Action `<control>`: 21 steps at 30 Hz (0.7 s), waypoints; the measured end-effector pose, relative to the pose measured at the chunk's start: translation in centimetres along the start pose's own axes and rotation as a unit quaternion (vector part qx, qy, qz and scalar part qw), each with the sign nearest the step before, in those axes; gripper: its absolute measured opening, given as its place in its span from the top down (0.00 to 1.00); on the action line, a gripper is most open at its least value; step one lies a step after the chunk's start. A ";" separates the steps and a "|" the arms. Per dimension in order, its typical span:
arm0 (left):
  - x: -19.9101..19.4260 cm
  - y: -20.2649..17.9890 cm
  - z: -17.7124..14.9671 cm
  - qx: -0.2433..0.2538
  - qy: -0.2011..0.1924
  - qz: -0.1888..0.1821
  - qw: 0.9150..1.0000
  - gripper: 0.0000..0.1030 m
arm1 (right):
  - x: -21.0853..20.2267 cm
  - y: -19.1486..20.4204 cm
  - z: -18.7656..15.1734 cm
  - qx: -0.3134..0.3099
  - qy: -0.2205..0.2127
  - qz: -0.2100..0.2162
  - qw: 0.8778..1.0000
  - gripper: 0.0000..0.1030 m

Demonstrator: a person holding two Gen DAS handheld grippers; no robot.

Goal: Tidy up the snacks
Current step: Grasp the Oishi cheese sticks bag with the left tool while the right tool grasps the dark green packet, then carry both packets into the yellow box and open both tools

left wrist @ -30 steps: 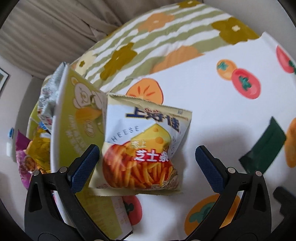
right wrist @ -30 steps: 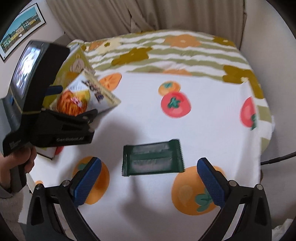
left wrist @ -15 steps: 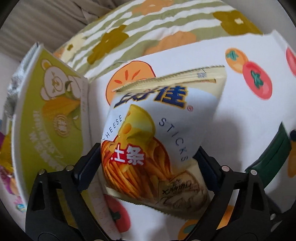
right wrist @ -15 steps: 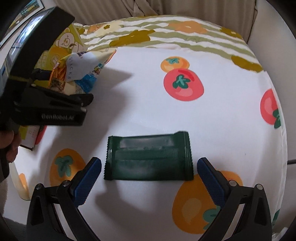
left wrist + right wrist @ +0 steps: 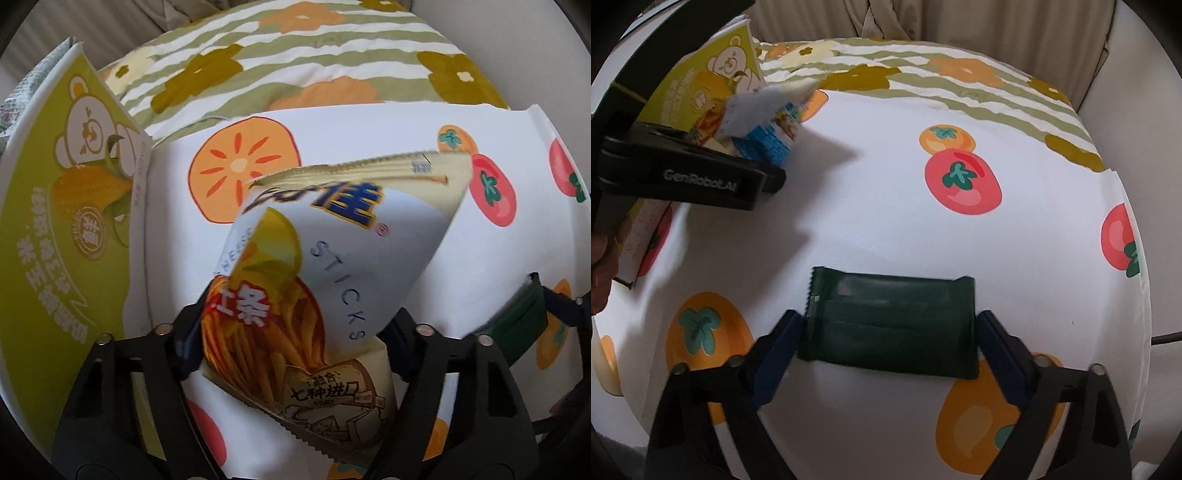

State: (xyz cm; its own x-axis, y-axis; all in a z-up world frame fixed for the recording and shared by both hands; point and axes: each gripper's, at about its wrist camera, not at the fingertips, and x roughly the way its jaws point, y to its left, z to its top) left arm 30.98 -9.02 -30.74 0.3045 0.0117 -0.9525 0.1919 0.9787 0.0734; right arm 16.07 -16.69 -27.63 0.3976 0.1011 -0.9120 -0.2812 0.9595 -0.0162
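My left gripper (image 5: 291, 336) is shut on a white and yellow cheese sticks bag (image 5: 332, 266), squeezing its lower part and holding it tilted above the table. The bag also shows in the right wrist view (image 5: 764, 122), held by the left gripper (image 5: 701, 177). A dark green snack packet (image 5: 890, 325) lies flat on the tablecloth. My right gripper (image 5: 886, 336) is open around it, a finger at each short end, just touching or nearly so. The packet's edge shows in the left wrist view (image 5: 524, 317).
A green and white snack box with a bear (image 5: 70, 206) stands open at the left, also in the right wrist view (image 5: 713, 77). The round table has a white fruit-print cloth (image 5: 886, 184) over a green striped one (image 5: 295, 55). Curtains hang behind.
The left gripper closed on the cheese sticks bag and lifted and tilted it. The right gripper moved down and forward until its fingers bracket the green packet.
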 end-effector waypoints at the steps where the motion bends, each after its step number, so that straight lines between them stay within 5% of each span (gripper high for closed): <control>1: -0.1 -0.2 0.0 0.005 -0.001 0.001 1.000 0.36 | -0.1 0.2 0.0 0.000 -0.002 0.000 1.000 0.26; 12: -1.9 -0.2 0.0 -0.003 -0.015 -0.023 1.000 0.47 | -0.9 0.2 0.0 0.027 -0.019 0.010 0.999 0.35; 21: -8.2 0.2 -0.1 -0.018 -0.073 -0.031 0.997 0.48 | -4.9 -0.5 1.0 0.037 -0.054 0.015 0.998 0.35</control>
State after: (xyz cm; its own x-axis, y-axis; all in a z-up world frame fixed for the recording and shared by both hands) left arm 28.38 -8.91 -22.93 0.4264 -0.0757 -0.9014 0.1806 0.9835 0.0029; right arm 15.15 -17.40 -22.73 0.4824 0.1541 -0.8623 -0.2304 0.9721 0.0449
